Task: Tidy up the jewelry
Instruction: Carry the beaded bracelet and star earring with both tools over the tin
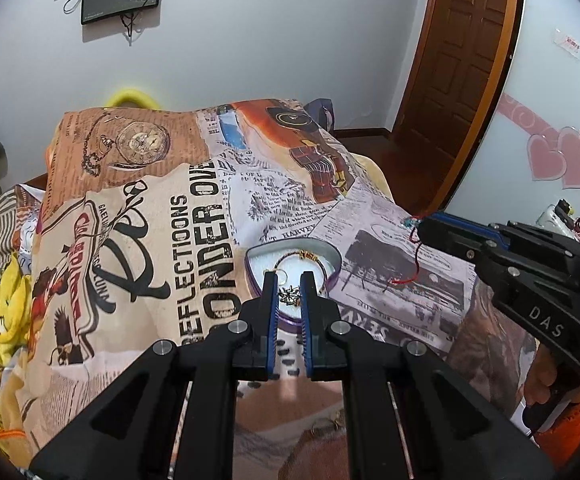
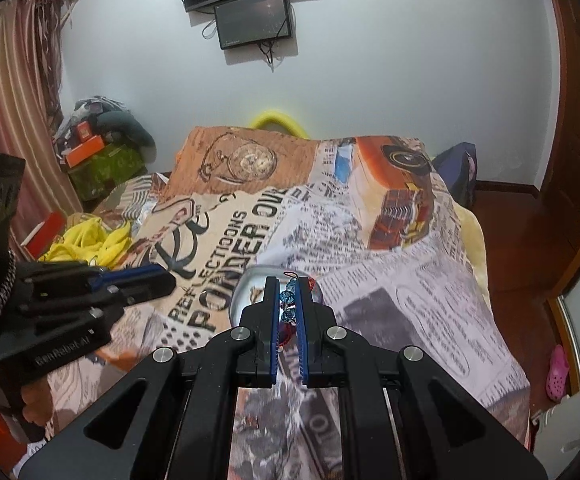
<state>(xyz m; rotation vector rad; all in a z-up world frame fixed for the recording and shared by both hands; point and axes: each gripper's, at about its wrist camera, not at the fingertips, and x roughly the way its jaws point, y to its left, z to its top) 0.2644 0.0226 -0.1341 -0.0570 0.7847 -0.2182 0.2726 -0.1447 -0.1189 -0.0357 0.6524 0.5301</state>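
Blue-beaded red-cord bracelet (image 2: pixel 288 304) half hidden between right claw (image 2: pixel 289 284) pads

right gripper (image 2: pixel 289 300), jaws pinching blue beads (image 2: pixel 288 298)

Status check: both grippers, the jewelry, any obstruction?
Right gripper shut on blue-bead string. Left gripper shut, nothing visibly held. Heart-shaped tin open below; nothing blocking.

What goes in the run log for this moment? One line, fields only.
right tool: shut on blue-bead bracelet | left tool: shut, holds nothing | heart-shaped tin: open on bedspread
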